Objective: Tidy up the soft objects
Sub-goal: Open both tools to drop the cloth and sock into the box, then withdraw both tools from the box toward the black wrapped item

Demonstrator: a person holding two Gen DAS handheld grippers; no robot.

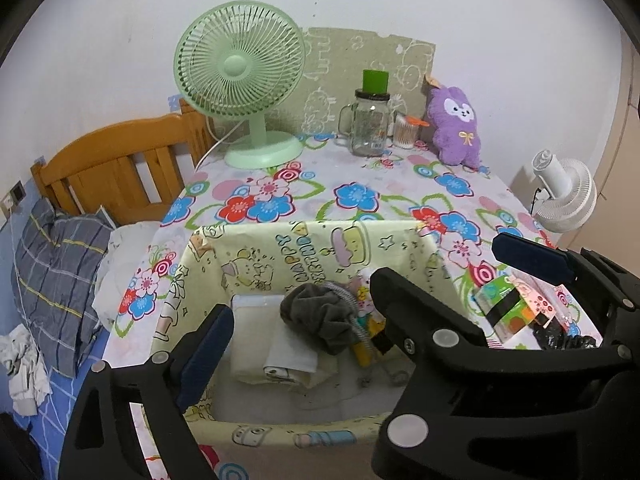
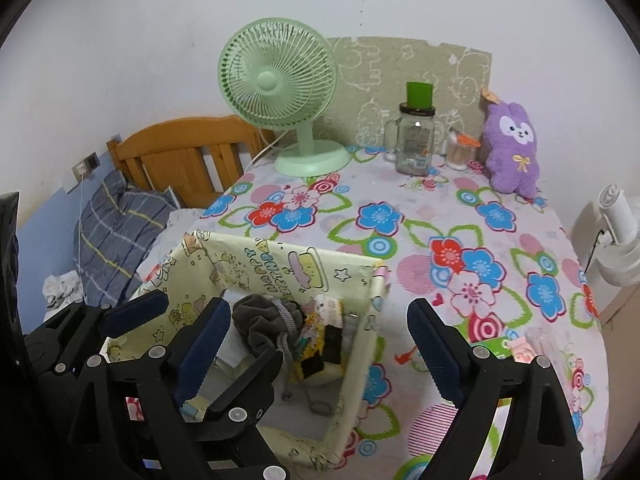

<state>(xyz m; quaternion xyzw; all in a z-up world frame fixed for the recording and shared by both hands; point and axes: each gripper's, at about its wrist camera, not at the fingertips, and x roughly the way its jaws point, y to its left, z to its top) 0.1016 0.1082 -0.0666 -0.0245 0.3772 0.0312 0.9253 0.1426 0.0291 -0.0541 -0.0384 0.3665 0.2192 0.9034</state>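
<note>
A pale yellow cartoon-print fabric box (image 1: 280,248) (image 2: 360,344) stands on the floral table near me. Inside lie a dark grey cloth bundle (image 1: 316,312) (image 2: 256,320), folded white cloth (image 1: 280,348), and a small colourful pouch (image 1: 364,300) (image 2: 316,320). A purple plush bunny (image 1: 456,128) (image 2: 512,148) sits at the table's far right against the wall. My left gripper (image 1: 296,320) is open and empty over the box. My right gripper (image 2: 316,344) is open and empty, straddling the box's right wall. The left gripper's fingers (image 2: 136,312) show at the right wrist view's lower left.
A green desk fan (image 1: 240,80) (image 2: 280,84), a glass jar with green lid (image 1: 370,120) (image 2: 416,136) and a cotton-swab cup (image 1: 406,132) stand at the back. A small carton (image 1: 508,308) lies right of the box. Bed with wooden headboard (image 1: 112,168) at left; white fan (image 1: 564,192) at right.
</note>
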